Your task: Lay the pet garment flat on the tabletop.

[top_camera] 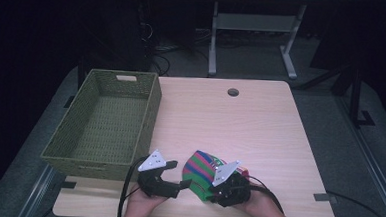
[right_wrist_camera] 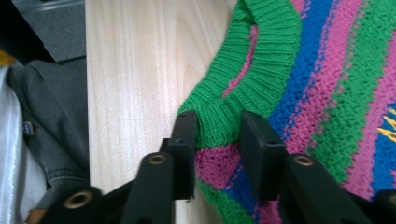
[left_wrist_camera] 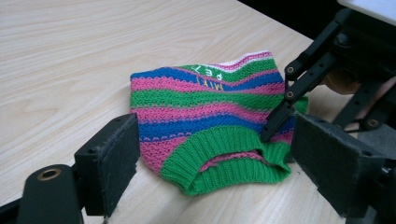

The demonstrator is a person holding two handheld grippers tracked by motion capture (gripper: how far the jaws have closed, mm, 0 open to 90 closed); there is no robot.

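Lying on the near edge of a light wooden table (top_camera: 260, 127), a small striped sweater (top_camera: 205, 171) in pink, green and blue sits between two hand-held grippers. White letters run across one blue stripe, and a green ribbed cuff faces the left gripper.

The right gripper (right_wrist_camera: 217, 140) has its two black jaws clamped on the green ribbed edge of the sweater, the knit bunched between the pads. In the high view this gripper (top_camera: 216, 190) sits over the sweater's near right side, held by a hand (top_camera: 261, 207) coming in from the bottom.

The left gripper (left_wrist_camera: 215, 158) has its jaws spread wide, one on each side of the green cuff, neither pad touching the fabric. In the high view it (top_camera: 182, 183) lies just left of the sweater, pointing towards it.

A green woven basket (top_camera: 105, 126) stands on the table's left side, well apart from the sweater. A round hole (top_camera: 233, 92) sits near the table's far edge.
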